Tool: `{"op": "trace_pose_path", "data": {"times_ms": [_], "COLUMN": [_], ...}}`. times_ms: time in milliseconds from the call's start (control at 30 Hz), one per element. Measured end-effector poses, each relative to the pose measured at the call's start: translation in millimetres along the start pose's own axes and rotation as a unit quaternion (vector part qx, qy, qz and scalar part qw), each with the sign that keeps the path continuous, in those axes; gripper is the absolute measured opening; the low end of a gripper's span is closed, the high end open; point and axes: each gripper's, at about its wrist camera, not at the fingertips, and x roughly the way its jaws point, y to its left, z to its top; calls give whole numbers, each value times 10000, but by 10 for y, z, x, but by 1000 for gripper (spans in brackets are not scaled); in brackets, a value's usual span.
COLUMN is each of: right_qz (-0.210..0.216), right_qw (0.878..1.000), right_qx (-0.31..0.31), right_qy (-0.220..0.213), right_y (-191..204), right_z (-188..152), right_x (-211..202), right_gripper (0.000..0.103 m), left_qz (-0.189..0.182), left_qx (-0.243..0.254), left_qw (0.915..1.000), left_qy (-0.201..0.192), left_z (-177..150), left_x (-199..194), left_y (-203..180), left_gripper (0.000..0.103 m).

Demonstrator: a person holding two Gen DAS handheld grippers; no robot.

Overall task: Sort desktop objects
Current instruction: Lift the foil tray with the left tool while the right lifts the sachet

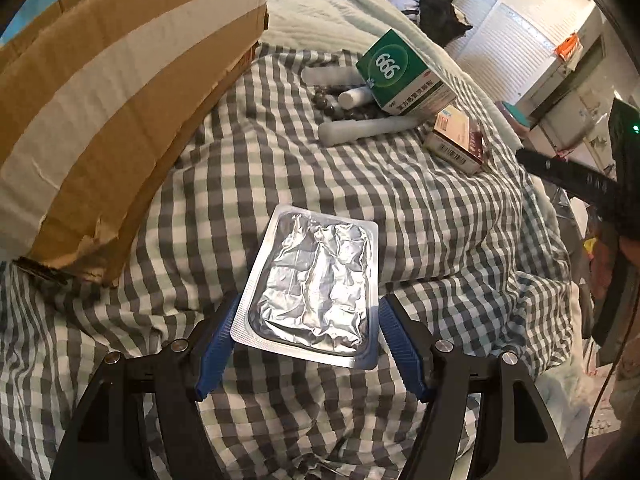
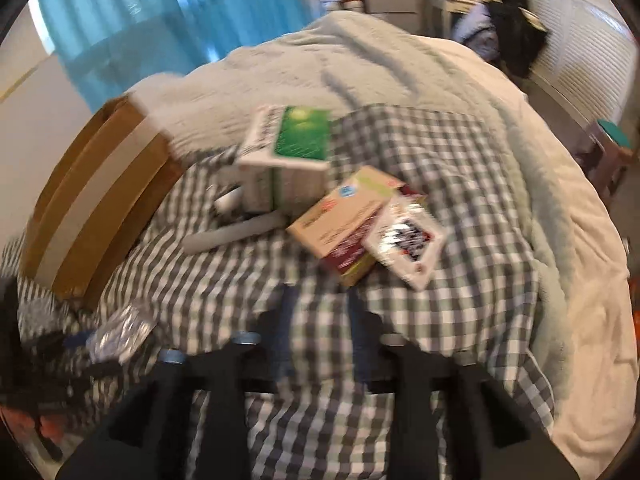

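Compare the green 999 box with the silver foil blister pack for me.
The green 999 box is a bulky printed carton; the foil blister pack is a thin, flat, crinkled silver sheet. The box leans tilted on the white tubes among the far clutter, ungripped; the pack sits between the blue pads of the left gripper, above the checked cloth. Both look like medicine packaging.

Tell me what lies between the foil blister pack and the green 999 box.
In the left wrist view, only bare checked sheet, then a white tube lying just before the green 999 box, past the foil blister pack.
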Motion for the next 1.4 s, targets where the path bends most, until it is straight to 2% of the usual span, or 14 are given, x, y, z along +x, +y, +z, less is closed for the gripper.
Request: {"op": "trace_pose_path", "data": {"times_ms": [67, 233, 300, 367, 633, 733, 833, 900, 967, 1100, 1133, 1167, 1233, 1400], "right_qz": [-92, -90, -116, 30, 2, -98, -280, -222, -230, -398, -442, -552, -687, -699], "right_qw": [9995, 9947, 9945, 9956, 9924, 9939, 9943, 9940, 9945, 9956, 9954, 9953, 9947, 9940], "right_qx": [315, 976, 974, 835, 952, 896, 821, 868, 813, 416, 363, 300, 277, 226], "right_qy": [-37, 307, 360, 430, 776, 629, 621, 622, 611, 742, 767, 739, 717, 810], "right_y": [-192, -534, -534, -482, -568, -667, -759, -800, -775, -627, -622, -607, -611, -653], "right_z": [80, 298, 365, 416, 418, 373, 354, 337, 337, 340, 333, 325, 306, 304], "right_x": [58, 422, 523, 626, 891, 796, 749, 756, 750, 825, 819, 823, 822, 907], "right_gripper": [55, 56, 58, 67, 67, 56, 36, 36, 30, 29, 29, 35, 54, 55], "left_qz": [-47, -90, -73, 4, 61, 47, 17, 10, 25, 33, 30, 23, 19, 12], "left_qx": [-18, -194, -272, -322, -518, -468, -486, -476, -458, -450, -462, -474, -477, -477], "left_qw": [9999, 9995, 9991, 9989, 9976, 9978, 9979, 9980, 9981, 9982, 9982, 9982, 9982, 9985], "left_qy": [-87, -244, -303, -353, -451, -458, -433, -421, -423, -403, -390, -377, -350, -283], "left_z": [2, 66, 90, 119, 218, 208, 195, 192, 190, 180, 178, 171, 156, 127], "left_x": [-19, -29, -26, -15, 8, 13, 24, 33, 34, 46, 57, 63, 79, 114], "left_y": [5, 21, 18, 0, -60, -86, -98, -104, -109, -103, -98, -97, -92, -95], "left_gripper": [71, 71, 71, 71, 71, 71, 71, 71, 71, 71, 71, 71, 71, 71]}}
